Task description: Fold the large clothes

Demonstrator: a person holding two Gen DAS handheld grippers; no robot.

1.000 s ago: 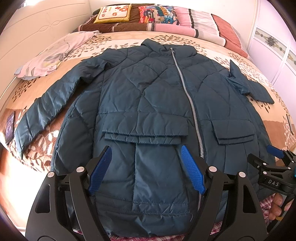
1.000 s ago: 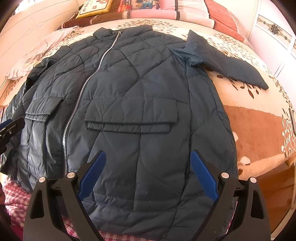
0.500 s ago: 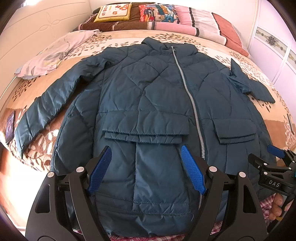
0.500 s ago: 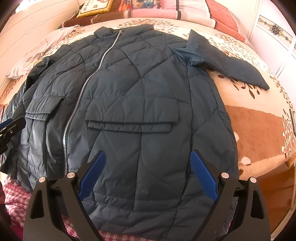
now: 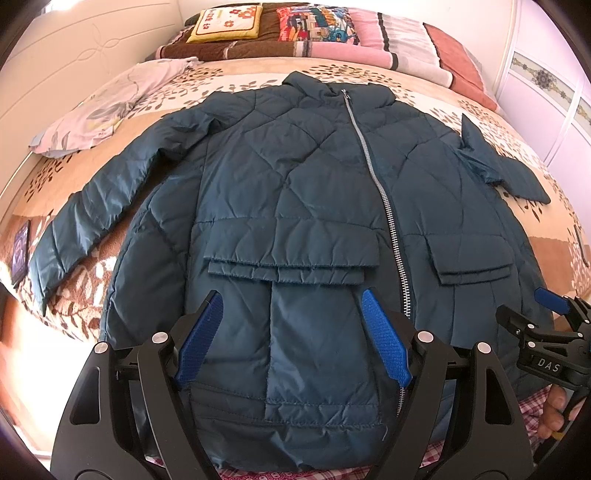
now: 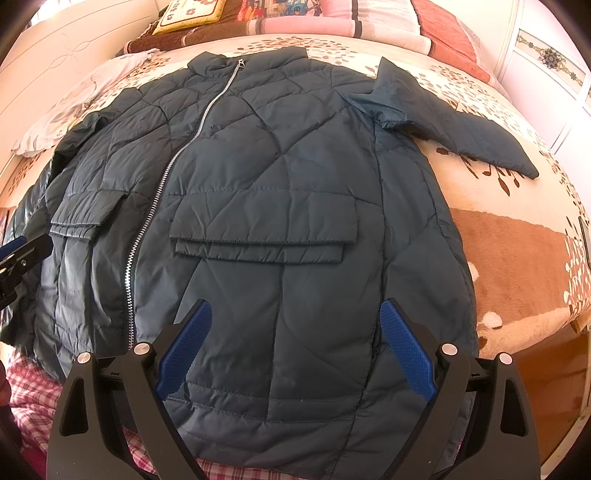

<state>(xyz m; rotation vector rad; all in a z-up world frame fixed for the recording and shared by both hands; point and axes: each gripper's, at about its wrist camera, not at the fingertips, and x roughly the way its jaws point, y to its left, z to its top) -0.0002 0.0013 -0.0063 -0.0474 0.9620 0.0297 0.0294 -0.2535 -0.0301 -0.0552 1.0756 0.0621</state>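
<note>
Dark teal quilted jacket [image 5: 295, 177] lies front-up, spread flat on the bed [image 5: 443, 96], collar toward the far pillows, hem toward both grippers. Zip [image 5: 384, 206] done up top to bottom.

Left gripper [image 5: 291, 343] hovers above the hem, jaws wide apart, nothing between the blue pads [image 5: 388, 343] but air – released, not touching fabric as far as I can see. Straight ahead of it: a big flap pocket [image 5: 291, 247], flap down, so contents can't be told. To its right, past the zip, a 2nd flap pocket [image 5: 469, 258], also closed. One sleeve [image 5: 92, 206] runs out to the left and toward the bed edge; other sleeve [image 5: 506, 173] sticks out far right, bent near the shoulder.

Right gripper [image 6: 295, 350] hangs likewise above the hem on the other half, jaws spread, holding nothing. Its tip also shows at the right edge of the left cam, w/ a hand [image 5: 554, 410] on the handle.

Beyond the collar: a row of pillows [image 5: 314, 26] and folded blankets. Pale floral cloth [image 5: 110, 107] left of the jacket. Red-white checked fabric [image 6: 29, 387] below the hem, nearest the grippers.
</note>
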